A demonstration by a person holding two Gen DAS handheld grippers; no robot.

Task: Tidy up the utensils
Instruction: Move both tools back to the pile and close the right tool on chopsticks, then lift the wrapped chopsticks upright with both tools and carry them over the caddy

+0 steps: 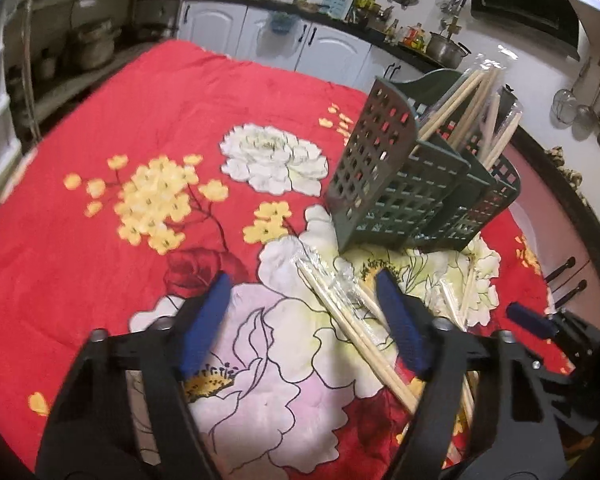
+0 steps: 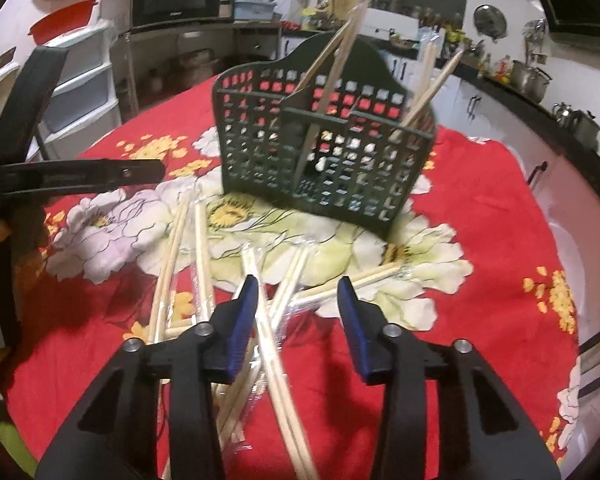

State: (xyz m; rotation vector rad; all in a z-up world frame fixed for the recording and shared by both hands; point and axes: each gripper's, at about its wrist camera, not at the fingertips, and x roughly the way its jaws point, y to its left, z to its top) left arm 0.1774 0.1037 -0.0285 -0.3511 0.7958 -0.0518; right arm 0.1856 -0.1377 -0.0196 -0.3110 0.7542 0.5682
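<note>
Both tools hung part-open over wrapped chopsticks (image 2: 276, 344), gripping nothing. The green caddy (image 2: 324, 148) stood just beyond the right tool (image 2: 298, 294). The left tool (image 1: 304, 286) straddled a pair.

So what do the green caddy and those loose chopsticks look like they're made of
Green caddy: likely moulded plastic, matte, judging by its uniform colour and square-holed grid walls. Loose chopsticks: pale bamboo or wood, unfinished-looking, each pair in a clear glossy film sleeve.

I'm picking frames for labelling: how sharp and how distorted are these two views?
Left wrist view: strong fisheye curving and dark corners; the green caddy is slightly soft, the wrapped chopsticks show wrapper glare. Right wrist view: same bending; caddy motion-blurred, right tool sharper.
</note>
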